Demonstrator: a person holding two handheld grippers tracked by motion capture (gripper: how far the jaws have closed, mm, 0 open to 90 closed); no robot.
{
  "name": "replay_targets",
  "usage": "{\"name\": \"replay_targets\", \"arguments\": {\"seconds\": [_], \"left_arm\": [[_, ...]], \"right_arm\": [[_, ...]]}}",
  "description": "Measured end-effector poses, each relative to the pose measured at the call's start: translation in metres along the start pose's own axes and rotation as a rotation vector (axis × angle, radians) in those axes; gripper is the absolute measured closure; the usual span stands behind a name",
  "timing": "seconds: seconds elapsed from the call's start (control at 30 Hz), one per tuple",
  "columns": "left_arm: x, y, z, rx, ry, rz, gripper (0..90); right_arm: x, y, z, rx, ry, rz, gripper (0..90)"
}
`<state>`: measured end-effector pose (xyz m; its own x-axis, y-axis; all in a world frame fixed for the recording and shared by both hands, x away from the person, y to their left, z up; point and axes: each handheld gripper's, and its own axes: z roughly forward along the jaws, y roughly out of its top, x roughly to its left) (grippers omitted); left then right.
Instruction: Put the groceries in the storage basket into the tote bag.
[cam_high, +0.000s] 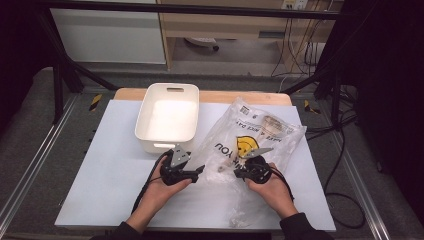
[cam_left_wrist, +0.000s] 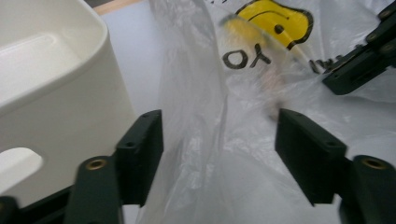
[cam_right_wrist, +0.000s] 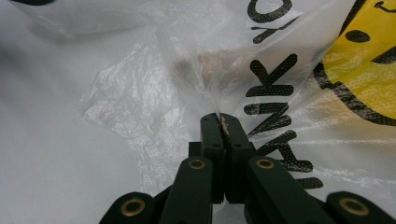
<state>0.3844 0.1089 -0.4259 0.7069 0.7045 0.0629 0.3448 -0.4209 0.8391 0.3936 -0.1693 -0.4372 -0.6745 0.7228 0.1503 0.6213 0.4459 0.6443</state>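
The work here is to open the clear plastic bag (cam_high: 250, 137), which lies on the white table (cam_high: 100, 190) just to the right of the white tub (cam_high: 167, 117), its printed side with the yellow smiley face up. To do this step well, I think each side of the bag's mouth needs its own grip, so that the two layers can be pulled apart. The right side should hold firm and not move, while the left one takes one layer only (if it catches both layers, the mouth will stay shut). A slow, gentle pull seems better, because the thin film can slip out or tear.

The right gripper (cam_right_wrist: 222, 122) has its jaws pressed together, and an edge of the bag film is pinched between them, near the black letters. The left gripper (cam_left_wrist: 219, 140) has its jaws spread apart with a raised fold of the bag standing between them. The film is close to the left jaw, but the pads do not press on it yet, so nothing is held there.
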Motion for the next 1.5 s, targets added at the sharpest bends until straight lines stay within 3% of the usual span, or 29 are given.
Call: {"name": "replay_targets", "arguments": {"seconds": [0.17, 0.23, 0.37, 0.47, 0.7, 0.9, 1.13, 1.3, 1.5], "left_arm": [[0.0, -0.002, 0.011, 0.028, 0.02, 0.019, 55.6], [0.0, -0.003, 0.014, 0.042, 0.006, 0.026, 61.7], [-0.001, -0.008, 0.017, 0.075, -0.023, 0.018, 82.1], [-0.002, -0.012, 0.016, 0.082, -0.051, -0.003, 89.6], [-0.001, -0.013, 0.013, 0.089, -0.073, -0.021, 90.0], [0.0, -0.016, 0.005, 0.087, -0.087, -0.046, 90.0], [-0.002, -0.02, -0.001, 0.1, -0.093, -0.042, 90.0], [-0.004, -0.022, 0.0, 0.11, -0.1, -0.041, 90.0], [-0.004, -0.024, -0.005, 0.112, -0.101, -0.045, 90.0]], "right_arm": [[0.0, 0.0, 0.0, 0.004, 0.002, -0.005, 90.0], [0.0, 0.0, 0.0, 0.006, 0.001, -0.006, 90.0], [0.0, -0.001, 0.0, -0.001, 0.0, -0.002, 88.9], [0.0, -0.001, -0.004, -0.02, -0.007, -0.006, 81.1], [0.005, -0.002, -0.02, -0.083, -0.033, -0.009, 53.3], [0.004, -0.007, -0.039, -0.155, -0.092, 0.016, 32.8], [-0.001, -0.018, -0.065, -0.243, -0.153, 0.051, 20.4], [-0.005, -0.022, -0.079, -0.293, -0.156, 0.086, 15.9], [-0.011, -0.033, -0.084, -0.271, -0.218, 0.114, 13.6]]}}
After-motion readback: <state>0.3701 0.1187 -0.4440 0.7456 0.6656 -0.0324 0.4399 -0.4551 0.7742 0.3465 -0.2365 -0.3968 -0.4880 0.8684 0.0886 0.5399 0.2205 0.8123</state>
